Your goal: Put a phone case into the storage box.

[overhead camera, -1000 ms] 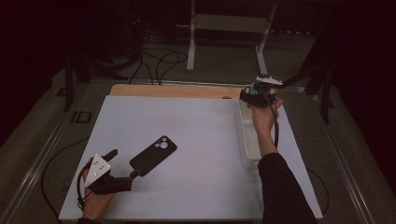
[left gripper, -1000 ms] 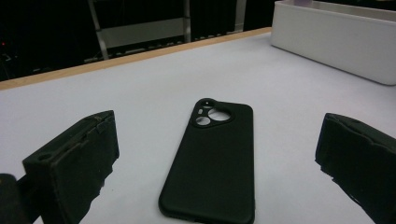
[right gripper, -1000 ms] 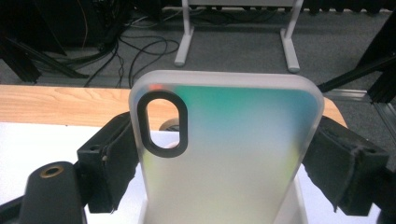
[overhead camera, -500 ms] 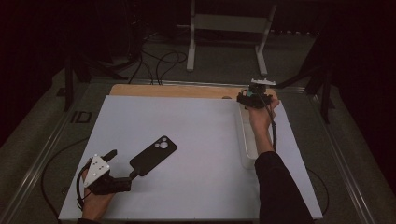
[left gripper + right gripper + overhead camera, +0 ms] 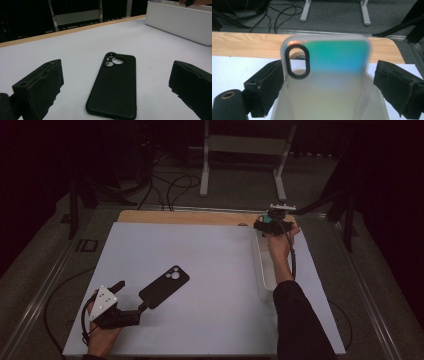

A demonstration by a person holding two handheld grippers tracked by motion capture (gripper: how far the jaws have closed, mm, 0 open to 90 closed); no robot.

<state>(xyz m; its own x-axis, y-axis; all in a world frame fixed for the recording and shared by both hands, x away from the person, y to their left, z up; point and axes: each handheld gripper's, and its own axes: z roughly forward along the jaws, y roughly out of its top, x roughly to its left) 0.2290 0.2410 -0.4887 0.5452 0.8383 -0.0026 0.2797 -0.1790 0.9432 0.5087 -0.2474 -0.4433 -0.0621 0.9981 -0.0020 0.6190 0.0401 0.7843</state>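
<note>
Here, iridescent case [image 5: 329, 75] between parted fingers [image 5: 265, 86] (blurred).

Dim room with dark surroundings, the white table [image 5: 210, 265] evenly lit; the iridescent phone case [image 5: 329, 82] looks blurred close up.

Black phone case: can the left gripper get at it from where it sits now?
Probably yes. The black phone case lies flat on the white table, straight ahead of the left gripper, whose jaws stand wide open, nothing between them. Its flatness may make the pinch awkward.

Dark room, grey floor [image 5: 310, 185], loose cables [image 5: 172, 185]
</note>
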